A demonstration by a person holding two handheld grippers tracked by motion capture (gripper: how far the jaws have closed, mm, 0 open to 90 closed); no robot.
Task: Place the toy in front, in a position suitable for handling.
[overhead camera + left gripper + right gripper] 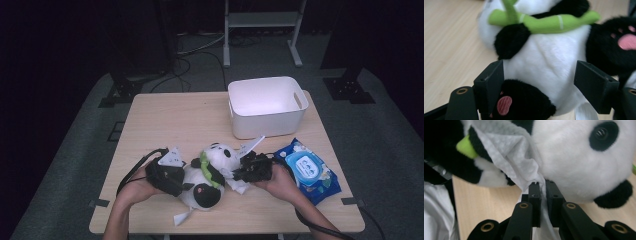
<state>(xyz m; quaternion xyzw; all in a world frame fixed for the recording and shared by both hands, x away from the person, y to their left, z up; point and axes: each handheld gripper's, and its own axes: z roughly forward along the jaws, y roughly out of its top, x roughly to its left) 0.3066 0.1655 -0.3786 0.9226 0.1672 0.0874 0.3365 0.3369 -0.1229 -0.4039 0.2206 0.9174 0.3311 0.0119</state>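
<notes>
Wiping the panda plush (212,175) looks like the step in hand. It lies on the counter (170,125) in front of the white bin (267,105). The left gripper (539,85) has its jaws spread around the belly, steadying it. The right gripper (543,192) pinches a wet wipe (509,157) against the head. Next, I think, it must rub along the fur without pushing the toy away.
</notes>
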